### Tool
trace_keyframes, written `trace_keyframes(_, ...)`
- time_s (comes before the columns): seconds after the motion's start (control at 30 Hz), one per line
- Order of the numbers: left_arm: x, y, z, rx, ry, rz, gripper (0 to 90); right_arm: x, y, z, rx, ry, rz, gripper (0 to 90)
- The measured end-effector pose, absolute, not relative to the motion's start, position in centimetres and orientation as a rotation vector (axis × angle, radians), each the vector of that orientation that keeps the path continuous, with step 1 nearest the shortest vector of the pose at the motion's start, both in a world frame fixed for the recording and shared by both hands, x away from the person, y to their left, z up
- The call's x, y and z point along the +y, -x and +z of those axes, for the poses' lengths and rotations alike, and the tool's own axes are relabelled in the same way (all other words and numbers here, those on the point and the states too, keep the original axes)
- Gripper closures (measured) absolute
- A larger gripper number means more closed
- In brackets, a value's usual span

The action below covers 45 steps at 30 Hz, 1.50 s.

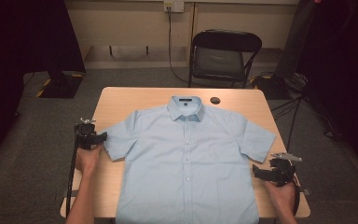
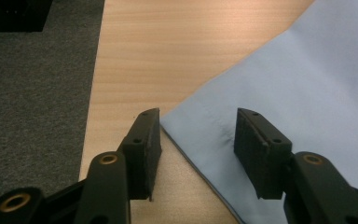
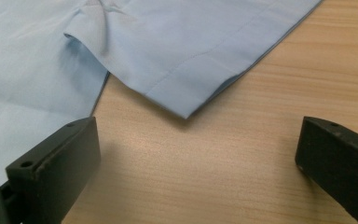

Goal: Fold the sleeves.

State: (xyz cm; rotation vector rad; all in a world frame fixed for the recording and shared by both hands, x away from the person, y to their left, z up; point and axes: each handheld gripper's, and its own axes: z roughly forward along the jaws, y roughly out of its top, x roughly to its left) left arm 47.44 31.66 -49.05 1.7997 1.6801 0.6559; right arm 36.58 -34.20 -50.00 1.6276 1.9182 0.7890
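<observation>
A light blue short-sleeved shirt (image 1: 186,163) lies flat, buttoned and face up, on the wooden bench (image 1: 121,100), collar toward the far edge and hem at the near edge. The high view takes in the whole layout: the left gripper (image 1: 93,139) at the end of one sleeve, the right gripper (image 1: 265,172) just below the other sleeve, a small dark disc (image 1: 215,100) beside the collar, and a black folding chair (image 1: 223,58) beyond the bench. The left gripper view (image 2: 198,140) adds the detail: its jaws stand partly parted astride the sleeve's hemmed corner (image 2: 177,126), one jaw over bare wood, the other over cloth, neither pressing it. The right gripper view (image 3: 196,158) shows jaws spread wide above bare wood, the other sleeve's corner (image 3: 186,109) lying just ahead, untouched.
</observation>
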Motion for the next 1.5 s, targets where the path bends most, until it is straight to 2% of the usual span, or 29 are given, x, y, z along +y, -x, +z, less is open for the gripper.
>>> trace_keyframes(0.07,31.5,-47.4,-49.1,1.676,-1.797,0.655,57.4,-34.2,-36.6,-50.0,1.919,-1.627,0.789,0.0)
trace_keyframes(0.13,31.4,-47.3,-49.1,1.671,-1.797,0.652,58.9,-34.2,-36.6,-50.0,1.919,-1.627,0.789,0.0)
trace_keyframes(0.2,31.3,-47.3,-49.1,1.661,-1.798,0.645,65.3,-34.2,-36.6,-50.0,1.919,-1.627,0.789,0.0)
trace_keyframes(0.23,31.3,-47.3,-49.1,1.655,-1.8,0.642,65.3,-34.2,-36.6,-50.0,1.919,-1.627,0.789,0.0)
trace_keyframes(0.37,31.3,-47.1,-49.2,1.632,-1.785,0.621,76.2,-34.2,-36.6,-50.0,1.918,-1.627,0.789,0.0)
trace_keyframes(0.53,31.3,-47.1,-49.2,1.621,-1.778,0.587,84.1,-34.2,-36.6,-50.0,1.92,-1.626,0.79,0.0)
trace_keyframes(1.5,30.1,-46.0,-47.5,1.538,-1.77,0.577,87.0,-34.2,-36.6,-50.0,1.922,-1.624,0.79,0.0)
